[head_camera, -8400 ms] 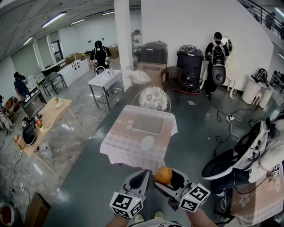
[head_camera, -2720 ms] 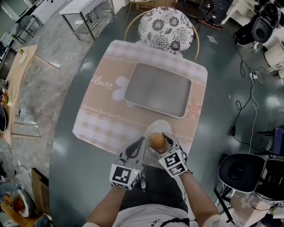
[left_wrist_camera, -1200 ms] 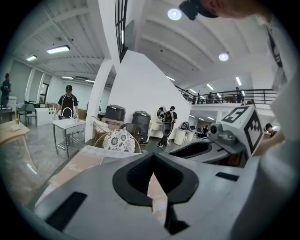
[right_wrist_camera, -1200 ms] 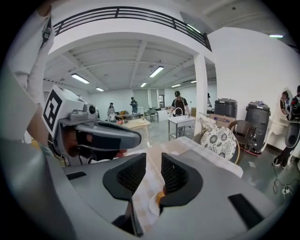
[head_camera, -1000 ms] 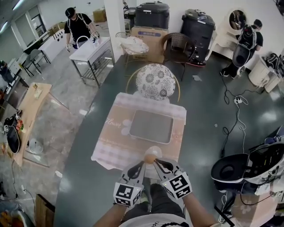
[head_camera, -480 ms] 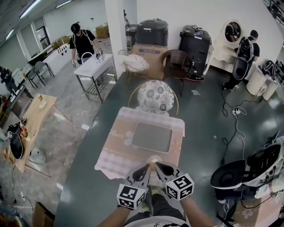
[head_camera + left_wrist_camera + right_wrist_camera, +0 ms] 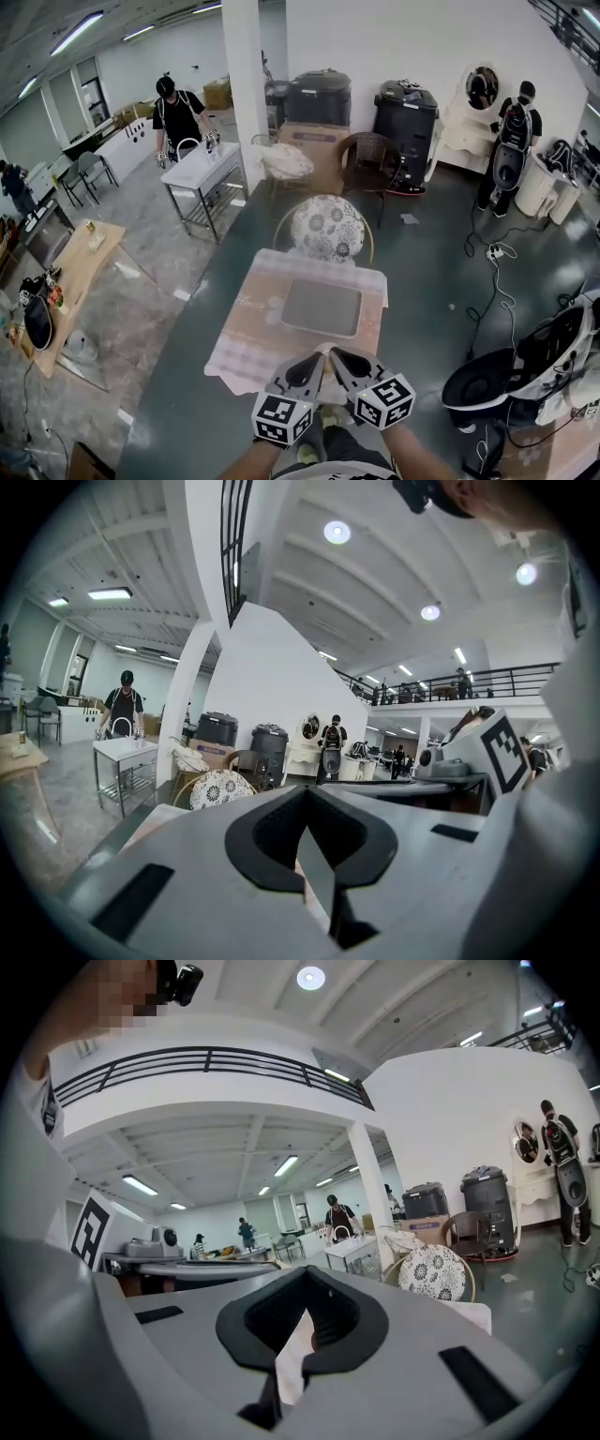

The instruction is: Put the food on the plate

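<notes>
In the head view both grippers are held close together at the bottom centre, near the front edge of the table (image 7: 246, 330) with its pink checked cloth. My left gripper (image 7: 315, 362) (image 7: 305, 794) has its jaws meeting at the tips with nothing between them. The jaws of my right gripper (image 7: 334, 354) (image 7: 305, 1276) are likewise shut and empty. A grey rectangular tray (image 7: 322, 307) lies in the middle of the cloth. The grippers cover the spot where the white plate and the round orange food were, so neither shows.
A round chair with a patterned cushion (image 7: 328, 228) stands behind the table. A white and black machine (image 7: 534, 361) sits at the right with cables on the floor. Further back are a steel table (image 7: 202, 169), black bins (image 7: 405, 122) and several people.
The orange food, earlier held in my right gripper and a second ago at the plate by the gripper tips, is out of sight. The view has pulled back and tilted up from the table.
</notes>
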Available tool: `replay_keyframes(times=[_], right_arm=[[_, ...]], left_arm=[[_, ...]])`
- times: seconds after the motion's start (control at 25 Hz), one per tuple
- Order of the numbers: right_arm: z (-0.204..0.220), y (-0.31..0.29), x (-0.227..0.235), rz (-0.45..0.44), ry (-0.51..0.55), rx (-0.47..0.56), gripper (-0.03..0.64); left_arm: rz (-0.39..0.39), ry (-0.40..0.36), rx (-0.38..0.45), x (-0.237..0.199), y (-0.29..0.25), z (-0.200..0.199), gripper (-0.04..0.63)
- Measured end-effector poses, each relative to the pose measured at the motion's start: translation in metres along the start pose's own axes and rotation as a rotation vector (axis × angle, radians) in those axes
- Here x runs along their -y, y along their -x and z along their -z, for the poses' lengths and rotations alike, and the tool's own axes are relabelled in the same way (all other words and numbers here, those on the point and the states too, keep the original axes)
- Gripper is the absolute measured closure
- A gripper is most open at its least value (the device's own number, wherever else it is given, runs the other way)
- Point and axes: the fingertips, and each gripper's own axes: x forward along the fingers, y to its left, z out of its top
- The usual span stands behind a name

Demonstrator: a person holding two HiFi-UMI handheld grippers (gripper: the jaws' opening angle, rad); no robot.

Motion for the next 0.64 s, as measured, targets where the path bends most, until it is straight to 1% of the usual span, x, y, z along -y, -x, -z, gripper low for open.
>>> replay_keyframes(times=[0.4, 0.48, 0.64], right_arm=[[-0.015, 0.009, -0.005, 0.008, 0.020, 0.002, 0.603], [-0.011, 0.011, -0.008, 0.011, 0.023, 0.001, 0.603], [0.013, 0.016, -0.017, 0.017, 0.030, 0.003, 0.603]], left_arm=[[-0.002, -0.001, 0.014, 0.007, 0.004, -0.014, 0.589], [-0.001, 0.002, 0.014, 0.007, 0.007, -0.009, 0.589], [0.000, 0.001, 0.021, 0.006, 0.020, 0.014, 0.589]])
